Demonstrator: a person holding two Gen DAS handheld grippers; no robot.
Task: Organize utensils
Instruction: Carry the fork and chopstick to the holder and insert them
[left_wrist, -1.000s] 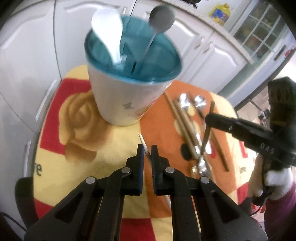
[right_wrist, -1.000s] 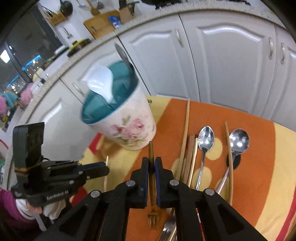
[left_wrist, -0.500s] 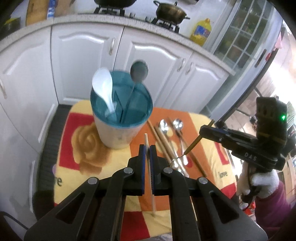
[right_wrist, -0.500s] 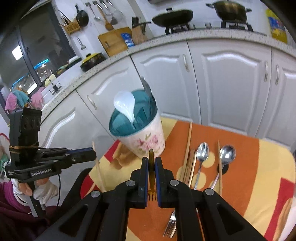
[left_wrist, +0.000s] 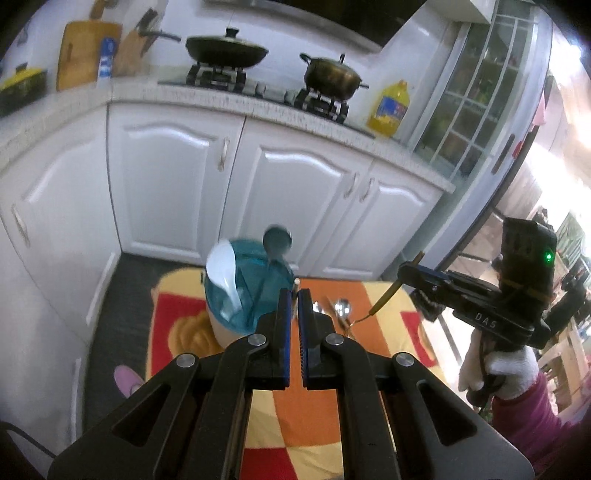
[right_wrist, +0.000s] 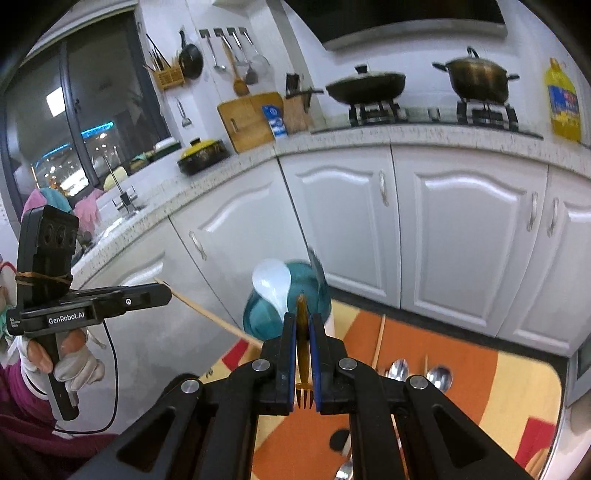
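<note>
With a white ceramic spoon (left_wrist: 221, 277) and a metal spoon (left_wrist: 276, 240) already sitting in the teal-lined floral holder cup (left_wrist: 240, 295), the left gripper (left_wrist: 294, 295) is gripping a pale wooden chopstick (right_wrist: 207, 314) and the right gripper (right_wrist: 303, 321) a gold-handled fork (right_wrist: 303, 354), while two steel spoons (right_wrist: 417, 373) and more chopsticks (right_wrist: 378, 341) are lying unsorted on the orange-and-yellow cloth (right_wrist: 480, 369).

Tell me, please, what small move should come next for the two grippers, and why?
Probably carry both over the holder and lower. The left gripper pinches a chopstick and the right gripper a gold fork, both lifted clear of the cloth, while the holder already has a white spoon in it.
</note>
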